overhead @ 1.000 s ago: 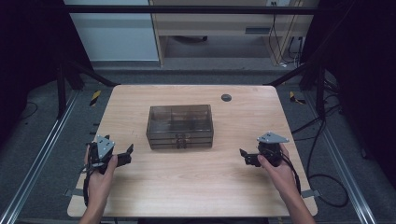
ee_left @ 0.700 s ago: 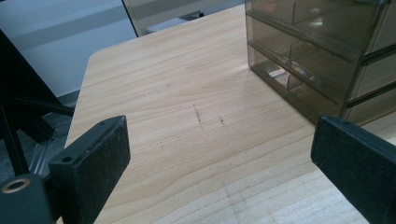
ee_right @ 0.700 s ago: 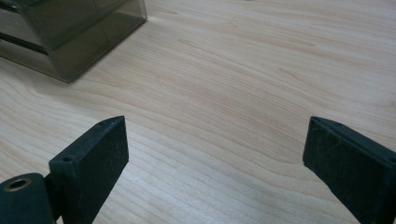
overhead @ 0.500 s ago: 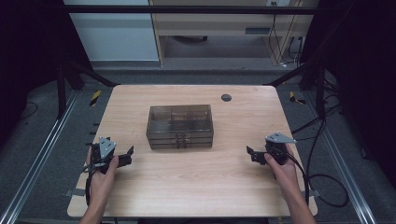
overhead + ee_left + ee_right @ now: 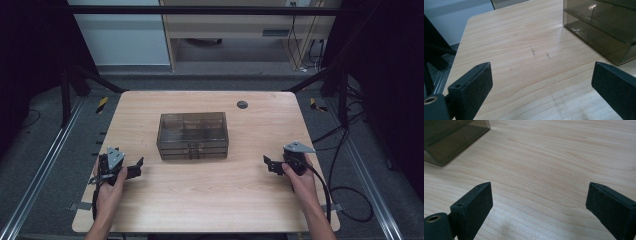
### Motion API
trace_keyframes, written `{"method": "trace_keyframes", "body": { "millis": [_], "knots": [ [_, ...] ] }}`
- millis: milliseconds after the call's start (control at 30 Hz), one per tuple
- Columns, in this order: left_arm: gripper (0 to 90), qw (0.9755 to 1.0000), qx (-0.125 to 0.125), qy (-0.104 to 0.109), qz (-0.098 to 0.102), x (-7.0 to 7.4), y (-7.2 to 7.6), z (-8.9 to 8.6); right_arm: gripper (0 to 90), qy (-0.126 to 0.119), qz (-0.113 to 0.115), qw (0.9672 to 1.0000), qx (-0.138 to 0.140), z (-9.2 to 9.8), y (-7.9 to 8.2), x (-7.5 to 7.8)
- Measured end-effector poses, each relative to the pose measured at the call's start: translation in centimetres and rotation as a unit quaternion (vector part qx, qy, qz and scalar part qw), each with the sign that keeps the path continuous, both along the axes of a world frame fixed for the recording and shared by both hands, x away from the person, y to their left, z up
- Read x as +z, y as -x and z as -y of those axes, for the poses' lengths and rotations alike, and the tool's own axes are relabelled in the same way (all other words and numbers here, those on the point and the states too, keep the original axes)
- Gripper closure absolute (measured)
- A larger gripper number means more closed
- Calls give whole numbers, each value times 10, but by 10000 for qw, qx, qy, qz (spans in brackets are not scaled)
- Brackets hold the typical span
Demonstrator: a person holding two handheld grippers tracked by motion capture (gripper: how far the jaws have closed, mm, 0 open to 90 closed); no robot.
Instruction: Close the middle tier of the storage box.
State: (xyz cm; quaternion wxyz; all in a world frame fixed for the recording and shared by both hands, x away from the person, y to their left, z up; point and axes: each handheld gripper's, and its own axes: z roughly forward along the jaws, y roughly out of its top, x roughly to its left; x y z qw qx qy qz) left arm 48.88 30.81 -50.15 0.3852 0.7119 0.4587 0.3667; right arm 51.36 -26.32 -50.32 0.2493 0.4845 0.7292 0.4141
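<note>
The near edge of the pale wooden table (image 5: 210,200) is where the person's forearms come in, one at each side. The left gripper (image 5: 136,169) rests low over the wood near the left edge, its jaws spread wide with nothing between them; the right gripper (image 5: 267,164) sits likewise toward the right edge, jaws also wide apart and empty, both pointing inward. Between them and a little farther back, at the table's middle, stands the smoky transparent drawer box (image 5: 193,135), well apart from either gripper, drawers shut. Beyond it a small dark round disc (image 5: 242,104) lies near the far edge. Past the table are grey floor, black frame posts, cables and a light cabinet (image 5: 235,22).
</note>
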Motion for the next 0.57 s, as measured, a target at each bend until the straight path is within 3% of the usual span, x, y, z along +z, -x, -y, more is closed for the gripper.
{"method": "trace_keyframes", "body": {
  "millis": [400,567],
  "knots": [
    [35,9993,88,348,46,0,0,-8,71,5,-74,10000,63,-1,-1,-3],
    [35,9994,96,327,13,0,-1,-7,67,174,-99,9997,172,-3,-2,-4]
  ]
}}
